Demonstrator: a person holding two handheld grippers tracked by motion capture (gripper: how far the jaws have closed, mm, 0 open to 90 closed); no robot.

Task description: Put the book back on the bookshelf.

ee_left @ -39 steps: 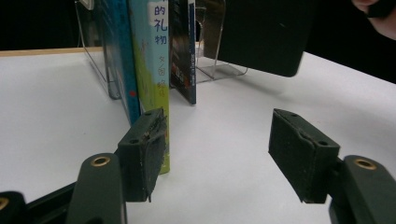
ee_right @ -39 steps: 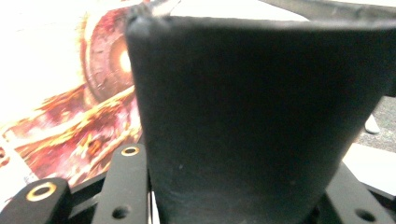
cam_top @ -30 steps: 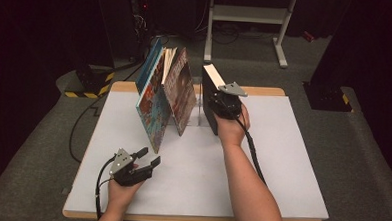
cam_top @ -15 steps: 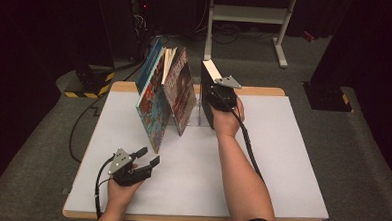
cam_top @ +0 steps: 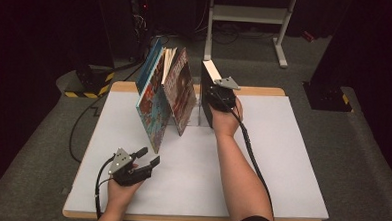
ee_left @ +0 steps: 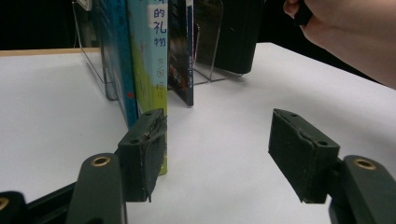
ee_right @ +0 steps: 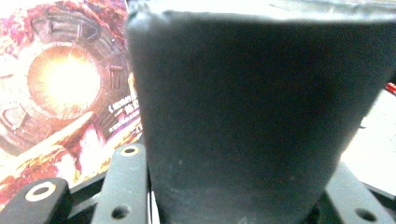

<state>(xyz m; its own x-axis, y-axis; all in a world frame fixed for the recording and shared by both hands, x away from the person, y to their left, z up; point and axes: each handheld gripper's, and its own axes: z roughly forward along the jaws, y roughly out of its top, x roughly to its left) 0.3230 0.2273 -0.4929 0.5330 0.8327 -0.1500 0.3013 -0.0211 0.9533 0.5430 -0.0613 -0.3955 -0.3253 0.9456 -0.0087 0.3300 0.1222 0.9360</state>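
Observation:
A thick black book (cam_top: pixel 207 93) stands upright at the right end of a clear book stand (cam_top: pixel 200 115), and my right gripper (cam_top: pixel 216 97) is shut on its spine from the near side. In the right gripper view the dark spine (ee_right: pixel 243 116) sits tightly between the jaws. Left of it lean a red-brown covered book (cam_top: pixel 180 90) and a blue book (cam_top: pixel 151 106). My left gripper (cam_top: pixel 148 157) rests open near the table's front left, nothing between its pads (ee_left: pixel 144 154). It faces the book spines (ee_left: pixel 149 56) and the right hand (ee_left: pixel 345 32).
A white mat (cam_top: pixel 282 159) covers the wooden table (cam_top: pixel 265 92). Cables trail off the left edge to the floor (cam_top: pixel 78 135). A yellow-black striped base (cam_top: pixel 87 83) stands on the floor at the left, and a metal frame (cam_top: pixel 248 15) behind the table.
My right gripper has carried the black book slightly left and down, closer to the leaning books. The left gripper has not moved.

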